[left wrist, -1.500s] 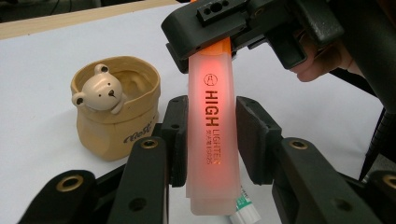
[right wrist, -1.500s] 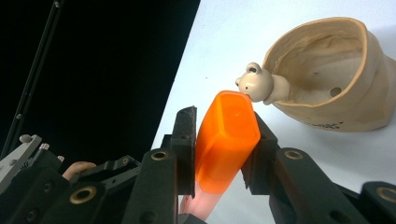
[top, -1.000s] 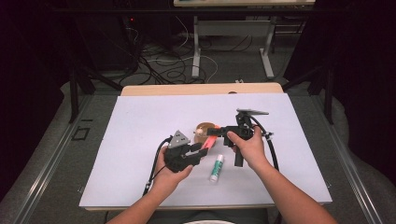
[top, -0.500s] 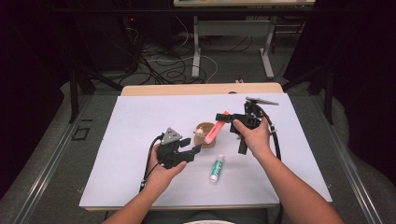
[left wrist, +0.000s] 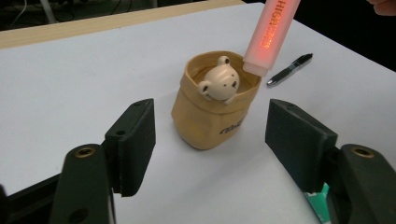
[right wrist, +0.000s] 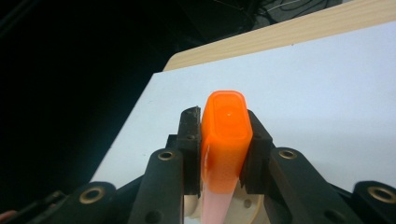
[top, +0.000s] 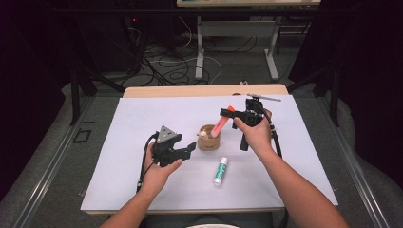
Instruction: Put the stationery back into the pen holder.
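bear figure [left wrist: 220, 83] in pouch [top: 208, 140], glue stick [top: 220, 171] before it, pen [left wrist: 289, 70] behind

An orange translucent plastic highlighter [top: 221, 124] is glowing pink-orange above a tan fabric pouch [left wrist: 210, 121] showing a cream bear figure [left wrist: 220, 84].

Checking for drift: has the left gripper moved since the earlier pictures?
Yes. The left gripper has backed leftward off the bear cup, fingers just opening with nothing between them.

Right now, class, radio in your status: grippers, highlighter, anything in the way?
Right gripper shut on highlighter, tip over pouch. Left gripper open, jaws just widened, nothing between. Bear inside pouch.
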### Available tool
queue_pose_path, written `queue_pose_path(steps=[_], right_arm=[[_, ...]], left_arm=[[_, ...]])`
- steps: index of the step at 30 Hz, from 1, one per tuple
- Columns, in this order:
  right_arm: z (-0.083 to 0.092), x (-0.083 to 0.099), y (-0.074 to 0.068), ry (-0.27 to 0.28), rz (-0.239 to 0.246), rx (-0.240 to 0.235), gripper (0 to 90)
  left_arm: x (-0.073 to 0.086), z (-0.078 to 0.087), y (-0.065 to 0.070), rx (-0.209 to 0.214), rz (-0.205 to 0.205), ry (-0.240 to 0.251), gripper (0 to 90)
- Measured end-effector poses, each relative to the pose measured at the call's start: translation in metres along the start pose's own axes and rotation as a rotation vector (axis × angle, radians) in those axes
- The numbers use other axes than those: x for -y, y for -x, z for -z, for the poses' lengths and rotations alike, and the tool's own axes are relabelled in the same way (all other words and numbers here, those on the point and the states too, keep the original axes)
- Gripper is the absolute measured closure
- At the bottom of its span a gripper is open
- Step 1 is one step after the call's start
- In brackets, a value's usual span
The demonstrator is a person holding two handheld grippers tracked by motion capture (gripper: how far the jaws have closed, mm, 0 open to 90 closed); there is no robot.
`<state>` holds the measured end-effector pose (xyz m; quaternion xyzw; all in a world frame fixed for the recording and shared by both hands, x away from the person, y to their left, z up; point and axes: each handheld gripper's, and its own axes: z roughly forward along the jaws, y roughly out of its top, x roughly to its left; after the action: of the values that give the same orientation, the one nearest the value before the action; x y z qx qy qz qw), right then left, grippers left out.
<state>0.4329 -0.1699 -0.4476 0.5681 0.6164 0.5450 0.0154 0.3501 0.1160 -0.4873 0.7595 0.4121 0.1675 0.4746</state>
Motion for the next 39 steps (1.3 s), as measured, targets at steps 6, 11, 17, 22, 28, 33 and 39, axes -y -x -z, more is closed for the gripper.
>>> queue_pose_path(steps=[6,11,17,22,28,33,39], right_arm=[[-0.008,0.003,-0.001,0.025,0.047,0.03,74.5],[-0.015,0.007,-0.001,0.016,0.102,0.049,74.5],[-0.024,0.013,-0.004,0.008,0.164,0.072,74.5],[-0.03,0.017,-0.006,0.011,0.196,0.088,74.5],[-0.037,0.021,-0.007,-0.004,0.249,0.106,74.5],[-0.042,0.025,-0.005,-0.007,0.264,0.118,74.5],[-0.046,0.03,-0.002,0.003,0.294,0.143,74.4]], left_arm=[[0.0,0.002,-0.012,-0.03,0.011,-0.003,31.3],[0.0,0.003,-0.018,-0.029,0.035,0.0,30.2],[0.002,0.001,-0.023,-0.031,0.069,-0.027,25.0],[0.004,-0.002,-0.025,-0.027,0.096,-0.02,16.0],[0.005,-0.003,-0.027,-0.029,0.113,-0.025,12.5],[0.006,-0.004,-0.03,-0.019,0.113,-0.034,9.1],[0.008,-0.005,-0.03,-0.019,0.104,-0.032,8.1]])
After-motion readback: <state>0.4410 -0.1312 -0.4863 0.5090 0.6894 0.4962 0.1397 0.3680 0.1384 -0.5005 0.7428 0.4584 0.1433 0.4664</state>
